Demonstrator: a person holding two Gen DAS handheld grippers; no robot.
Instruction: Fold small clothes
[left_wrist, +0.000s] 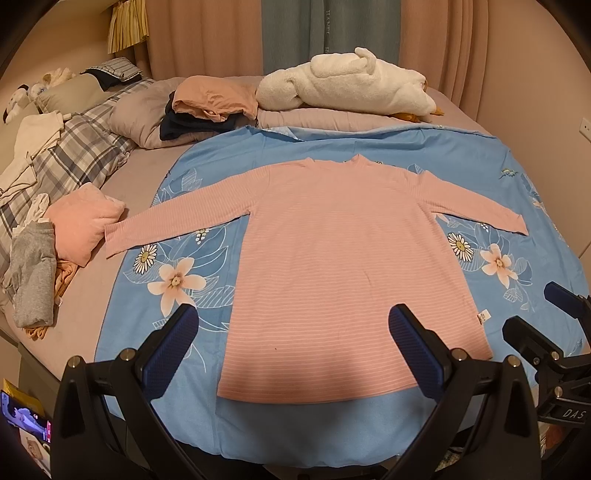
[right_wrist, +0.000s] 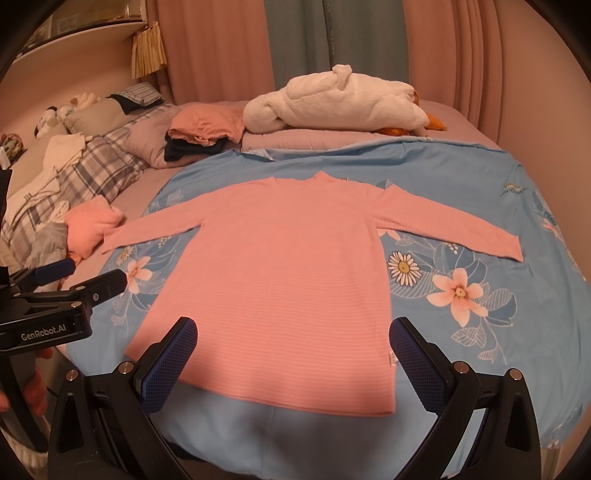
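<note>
A pink long-sleeved top with thin pale stripes (left_wrist: 343, 258) lies flat and face-down or face-up, I cannot tell which, in the middle of a light blue bedsheet printed with daisies and pale flowers (left_wrist: 491, 206). Both sleeves are spread out to the sides, the neckline points toward the far curtains, and the hem sits near the close edge of the sheet. A small white tag (left_wrist: 483, 316) sticks out from the side seam on the right.

The left gripper (left_wrist: 293, 332) hovers above the hem with its blue-padded jaws spread wide and nothing between them. The right gripper (right_wrist: 293, 343) hangs likewise over the hem, jaws apart and empty; it also shows at the right edge of the left wrist view.

At the far side of the bed rests a white fluffy plush toy (left_wrist: 347, 83), with a folded stack of peach and dark navy clothes (left_wrist: 210, 107) just beside it. To the left lie a folded pink fleece garment (left_wrist: 85, 225) and a crumpled grey garment (left_wrist: 31, 280), touching each other.
</note>
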